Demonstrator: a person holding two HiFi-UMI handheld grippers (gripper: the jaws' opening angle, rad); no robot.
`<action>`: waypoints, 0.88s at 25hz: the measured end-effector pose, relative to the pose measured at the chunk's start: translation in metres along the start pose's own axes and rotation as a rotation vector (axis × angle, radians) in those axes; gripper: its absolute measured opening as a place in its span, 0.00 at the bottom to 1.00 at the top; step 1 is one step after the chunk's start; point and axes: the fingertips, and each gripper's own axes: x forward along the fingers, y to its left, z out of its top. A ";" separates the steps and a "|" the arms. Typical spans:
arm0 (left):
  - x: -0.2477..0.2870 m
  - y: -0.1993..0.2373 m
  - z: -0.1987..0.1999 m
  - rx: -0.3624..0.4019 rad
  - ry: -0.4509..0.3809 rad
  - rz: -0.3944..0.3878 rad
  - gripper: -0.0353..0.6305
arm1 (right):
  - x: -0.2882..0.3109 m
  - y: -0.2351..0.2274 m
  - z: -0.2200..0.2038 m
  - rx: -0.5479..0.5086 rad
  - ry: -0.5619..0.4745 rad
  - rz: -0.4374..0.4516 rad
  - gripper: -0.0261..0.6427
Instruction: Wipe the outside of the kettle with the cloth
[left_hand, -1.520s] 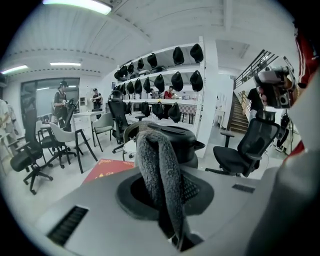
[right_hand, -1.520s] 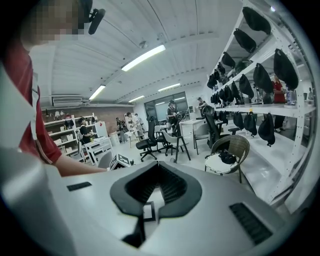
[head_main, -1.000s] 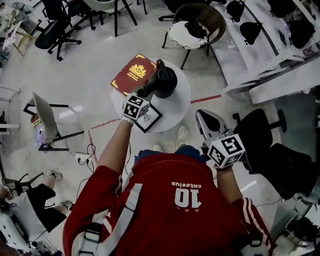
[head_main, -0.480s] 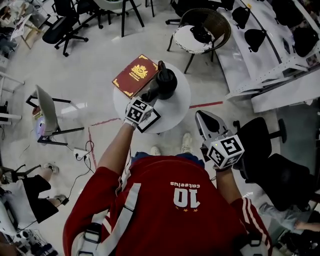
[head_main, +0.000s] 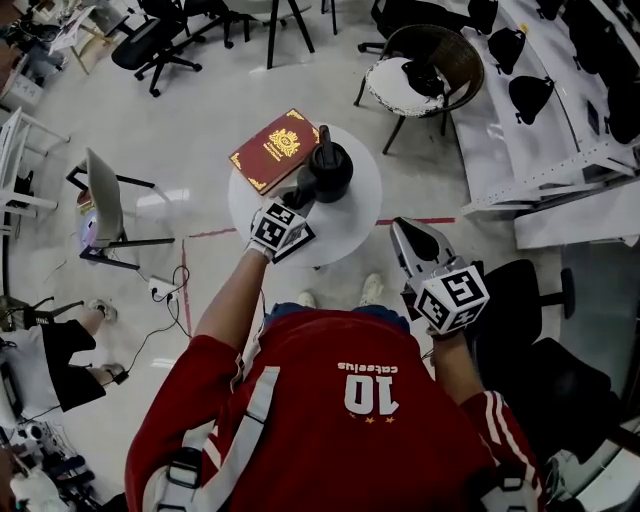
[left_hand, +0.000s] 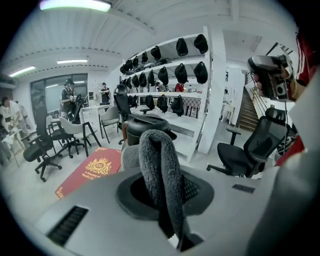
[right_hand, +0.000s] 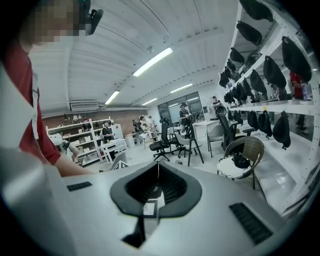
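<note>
Workshop room, pale glossy floor, with a small round white surface (head_main: 355, 215) in front of the person. Nearest the body, the right gripper (head_main: 415, 245) is held off the surface over the floor, its jaws pressed together with nothing between them. The left gripper (left_hand: 165, 165) reaches over the surface, its jaws pinching a grey fuzzy cloth (left_hand: 159, 160) folded into a thick loop. The cloth is right at the near side of the kettle (head_main: 330, 170), contact unclear. The kettle is black and rounded, standing upright mid-surface. Behind it, a flat dark-red book (head_main: 275, 150) with gold ornament overhangs the rim. Farther off is a round wicker chair (head_main: 425, 65).
</note>
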 end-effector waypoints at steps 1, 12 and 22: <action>0.001 -0.001 0.000 -0.004 0.004 0.006 0.12 | 0.000 -0.003 0.001 0.000 0.000 0.010 0.06; 0.012 -0.022 -0.005 -0.034 0.052 0.038 0.12 | 0.005 -0.031 0.003 0.020 -0.013 0.101 0.06; 0.031 -0.038 0.003 -0.069 0.070 0.079 0.12 | 0.000 -0.066 0.004 0.032 -0.014 0.156 0.06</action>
